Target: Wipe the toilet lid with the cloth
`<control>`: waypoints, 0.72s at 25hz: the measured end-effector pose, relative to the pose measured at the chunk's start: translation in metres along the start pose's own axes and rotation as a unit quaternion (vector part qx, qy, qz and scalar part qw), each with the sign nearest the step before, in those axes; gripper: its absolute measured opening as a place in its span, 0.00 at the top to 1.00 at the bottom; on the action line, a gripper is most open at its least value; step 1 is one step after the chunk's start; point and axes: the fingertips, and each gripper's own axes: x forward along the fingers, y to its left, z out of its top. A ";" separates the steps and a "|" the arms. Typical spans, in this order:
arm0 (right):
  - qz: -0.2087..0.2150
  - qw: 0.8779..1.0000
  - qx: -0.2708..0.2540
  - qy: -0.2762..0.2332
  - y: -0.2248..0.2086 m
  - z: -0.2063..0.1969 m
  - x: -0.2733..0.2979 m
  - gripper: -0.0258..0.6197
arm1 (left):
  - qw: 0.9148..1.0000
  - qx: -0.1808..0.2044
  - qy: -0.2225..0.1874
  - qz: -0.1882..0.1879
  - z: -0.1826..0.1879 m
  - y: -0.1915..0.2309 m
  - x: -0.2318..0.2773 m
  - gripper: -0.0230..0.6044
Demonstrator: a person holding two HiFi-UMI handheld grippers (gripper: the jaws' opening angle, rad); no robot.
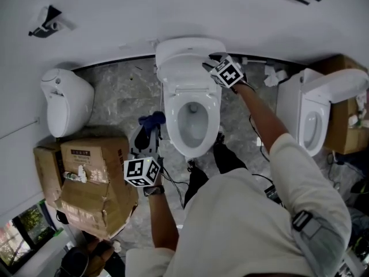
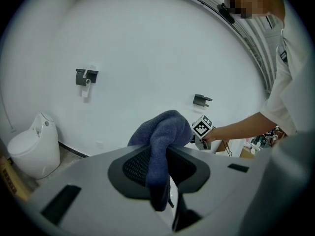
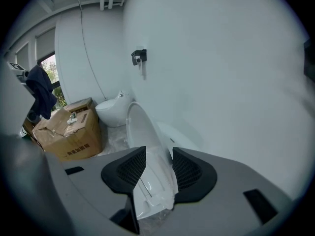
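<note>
The blue cloth (image 2: 165, 132) is clenched in the left claw (image 2: 157, 156), left of the bowl (image 1: 170, 120). The raised toilet lid (image 3: 140, 127), straddled by the released right claw (image 3: 158, 166), should be steadied before wiping.

— What stands on the left?
— A left toilet (image 1: 66, 100) against the wall, with battered cardboard boxes (image 1: 95, 183) just beside it on the marble floor (image 1: 121, 94).
— And on the right?
— A right toilet (image 1: 314, 120) with a brown box (image 1: 346, 128) beside it and crumpled paper (image 1: 274, 75) near. There is a wall bracket (image 1: 46, 21), possibly a paper holder.
</note>
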 end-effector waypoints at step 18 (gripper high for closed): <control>0.007 1.000 0.023 -0.006 0.123 -0.062 -0.070 0.70 | 0.998 -0.008 -0.014 -0.062 -0.022 -0.005 -0.054 0.83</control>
